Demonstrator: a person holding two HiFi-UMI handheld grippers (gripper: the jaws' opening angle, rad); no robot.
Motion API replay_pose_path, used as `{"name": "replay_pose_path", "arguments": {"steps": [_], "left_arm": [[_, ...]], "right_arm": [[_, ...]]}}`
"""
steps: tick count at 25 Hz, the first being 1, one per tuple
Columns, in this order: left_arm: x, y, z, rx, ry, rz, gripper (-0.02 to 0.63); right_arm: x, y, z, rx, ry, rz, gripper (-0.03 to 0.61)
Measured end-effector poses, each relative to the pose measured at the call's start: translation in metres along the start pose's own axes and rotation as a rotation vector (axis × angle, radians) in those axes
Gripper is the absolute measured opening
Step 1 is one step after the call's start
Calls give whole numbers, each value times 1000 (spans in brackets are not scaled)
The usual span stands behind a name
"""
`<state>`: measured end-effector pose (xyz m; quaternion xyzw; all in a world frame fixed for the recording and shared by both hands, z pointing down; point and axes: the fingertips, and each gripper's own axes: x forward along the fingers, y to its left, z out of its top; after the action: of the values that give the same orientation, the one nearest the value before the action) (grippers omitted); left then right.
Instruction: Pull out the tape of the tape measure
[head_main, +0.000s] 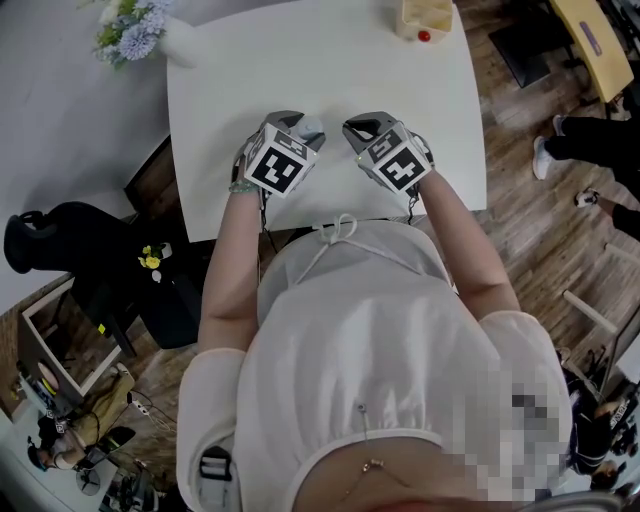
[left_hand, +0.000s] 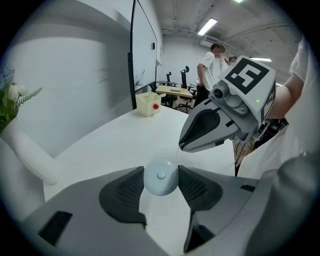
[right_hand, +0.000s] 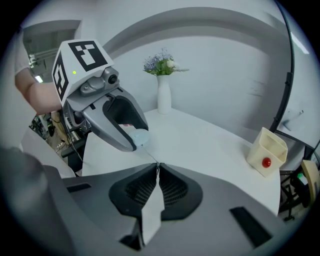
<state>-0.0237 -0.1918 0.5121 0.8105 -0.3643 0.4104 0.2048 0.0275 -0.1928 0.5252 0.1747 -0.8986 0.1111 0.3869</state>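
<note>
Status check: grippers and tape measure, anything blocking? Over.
Left gripper clamped on small round pale-blue tape measure. Right gripper shut on thin tape tip, short length out. Cream box, white vase stand well aside.

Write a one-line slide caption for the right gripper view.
The right claw pinches the thin tape, running to the round pale-blue tape measure gripped in the left claw.

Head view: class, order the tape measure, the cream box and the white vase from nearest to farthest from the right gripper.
1. tape measure: just left of the right gripper.
2. cream box: table's far edge, ahead and slightly right.
3. white vase: far left corner.
</note>
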Motion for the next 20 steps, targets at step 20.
{"name": "replay_pose_path", "arguments": {"steps": [20], "left_arm": [[-2, 12, 7, -22, -48, 28, 229]], "right_arm": [[-17, -38, -21, 167, 75, -173, 20]]}}
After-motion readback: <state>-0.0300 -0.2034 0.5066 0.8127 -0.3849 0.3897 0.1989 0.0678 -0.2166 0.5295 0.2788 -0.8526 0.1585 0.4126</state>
